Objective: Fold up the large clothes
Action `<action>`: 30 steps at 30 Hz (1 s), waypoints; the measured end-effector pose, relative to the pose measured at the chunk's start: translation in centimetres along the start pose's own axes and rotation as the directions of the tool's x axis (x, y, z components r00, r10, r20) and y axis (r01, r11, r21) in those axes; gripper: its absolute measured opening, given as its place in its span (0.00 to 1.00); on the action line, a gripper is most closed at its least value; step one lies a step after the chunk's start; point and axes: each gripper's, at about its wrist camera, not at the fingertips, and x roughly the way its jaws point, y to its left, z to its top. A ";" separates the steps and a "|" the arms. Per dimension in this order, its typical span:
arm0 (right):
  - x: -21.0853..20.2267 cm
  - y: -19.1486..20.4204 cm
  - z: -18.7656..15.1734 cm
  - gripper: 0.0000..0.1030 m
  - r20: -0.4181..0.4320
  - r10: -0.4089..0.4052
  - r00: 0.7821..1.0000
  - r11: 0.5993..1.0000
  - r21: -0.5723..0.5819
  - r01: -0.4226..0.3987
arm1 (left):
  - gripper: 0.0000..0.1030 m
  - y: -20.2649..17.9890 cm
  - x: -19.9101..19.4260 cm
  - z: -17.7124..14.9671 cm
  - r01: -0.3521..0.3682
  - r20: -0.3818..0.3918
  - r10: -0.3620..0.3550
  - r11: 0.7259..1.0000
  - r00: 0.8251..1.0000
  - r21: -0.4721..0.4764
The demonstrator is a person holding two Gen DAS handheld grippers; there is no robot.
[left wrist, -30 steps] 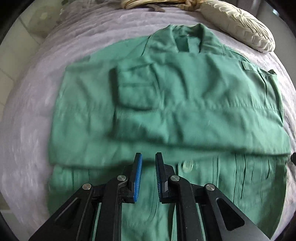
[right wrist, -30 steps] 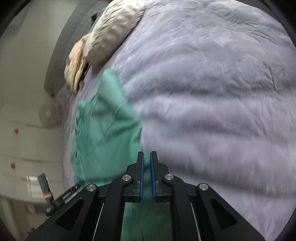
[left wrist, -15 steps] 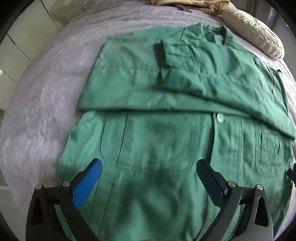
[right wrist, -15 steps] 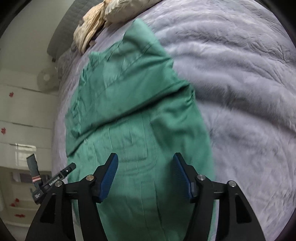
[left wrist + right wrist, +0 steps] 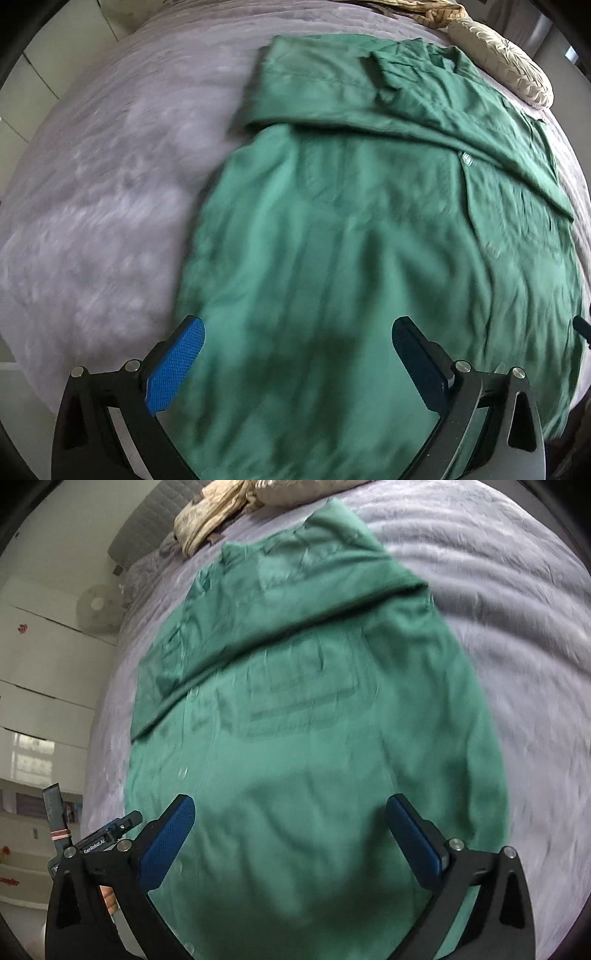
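A large green button shirt lies face up on a lilac bedspread, with its sleeves folded across the chest. My left gripper hovers over the lower left part of the shirt, open and holding nothing. In the right wrist view the same shirt fills the middle. My right gripper hangs above the shirt's lower part; its jaws are opening wide and nothing is between them. The body of the left gripper shows at the lower left of that view.
A cream pillow and a tan bundled cloth lie at the head of the bed. A grey headboard, a fan and white cupboards stand beyond the bed's left side. Bedspread spreads right of the shirt.
Both grippers went from shut to wide open. Both drew back from the folded sleeves toward the shirt's lower part, so more of the shirt shows.
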 end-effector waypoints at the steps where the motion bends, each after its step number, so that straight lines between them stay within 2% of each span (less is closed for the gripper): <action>1: -0.2 0.2 -0.6 1.00 -0.006 -0.006 1.000 1.000 0.008 0.006 | 0.99 0.7 -0.3 -0.8 0.000 -0.008 0.000 1.000 1.000 -0.004; 8: -1.2 0.0 -3.8 1.00 -0.068 -0.007 0.998 0.995 0.095 0.013 | 0.99 4.9 -1.2 -5.7 0.014 -0.071 -0.020 0.997 0.997 -0.078; 14: -2.2 -0.9 -6.5 1.00 -0.092 -0.012 0.996 0.984 0.175 0.028 | 0.99 8.2 0.0 -8.1 0.017 -0.122 -0.031 0.994 0.992 -0.112; 17: -3.2 -1.4 -7.2 1.00 -0.080 -0.015 0.997 0.979 0.203 0.031 | 0.99 9.1 0.6 -8.7 0.037 -0.148 -0.055 0.992 0.987 -0.124; 21: -5.5 -2.9 -7.6 1.00 -0.022 -0.075 0.997 0.969 0.233 0.078 | 0.99 10.0 1.0 -9.2 0.076 -0.143 -0.098 0.986 0.985 -0.147; 25: -7.2 -6.2 -7.7 1.00 0.020 -0.130 0.991 0.947 0.300 0.118 | 0.99 10.7 2.0 -9.2 0.118 -0.160 -0.146 0.977 0.976 -0.177; 27: -7.2 -8.2 -8.1 1.00 0.011 -0.132 0.991 0.933 0.340 0.120 | 0.99 10.9 3.1 -9.6 0.160 -0.179 -0.193 0.970 0.965 -0.185; 28: -7.0 -9.0 -8.4 1.00 0.001 -0.113 0.994 0.927 0.360 0.105 | 0.99 10.5 3.7 -9.2 0.195 -0.194 -0.231 0.963 0.954 -0.188; 30: -6.2 -10.8 -9.4 1.00 -0.015 -0.019 1.000 0.907 0.419 0.024 | 0.99 10.4 4.8 -9.5 0.227 -0.218 -0.265 0.956 0.939 -0.187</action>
